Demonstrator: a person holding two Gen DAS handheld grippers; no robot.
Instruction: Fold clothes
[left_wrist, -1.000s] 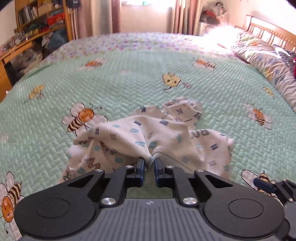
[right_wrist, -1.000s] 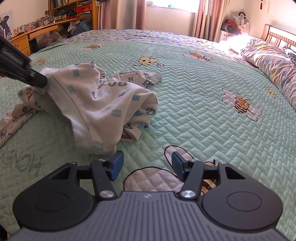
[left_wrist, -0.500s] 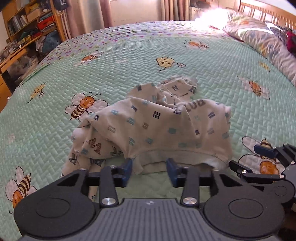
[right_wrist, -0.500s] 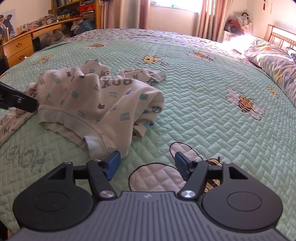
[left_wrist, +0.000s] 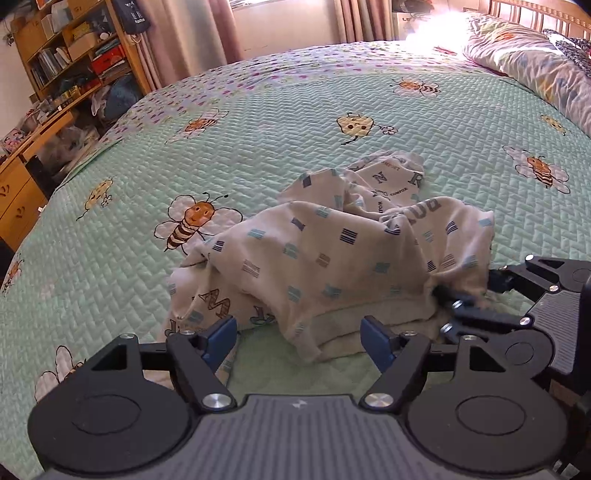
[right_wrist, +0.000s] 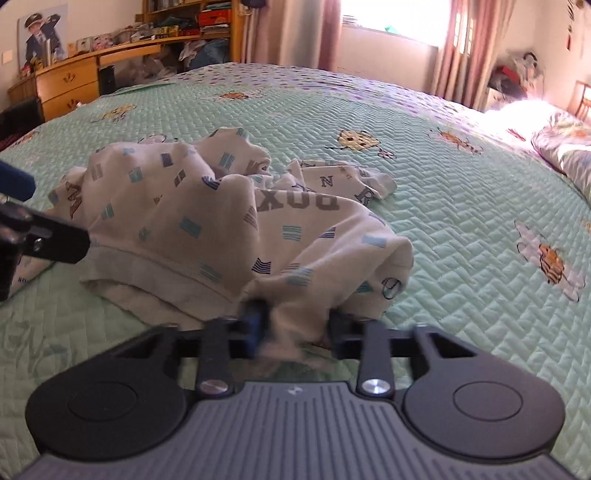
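A mint-green quilted bedspread (left_wrist: 369, 110) printed with cartoon bees covers a wide bed, with wooden shelves (left_wrist: 70, 55) and curtains behind. A crumpled white garment (left_wrist: 332, 258) patterned with small blue squares and letters lies heaped near the bed's near edge. The left gripper (left_wrist: 299, 338) is opening, its blue pads apart and clear of the hem in front of them. The right gripper (right_wrist: 295, 323) is closing on a bunched corner of the cloth; blur leaves the pads' contact unclear.
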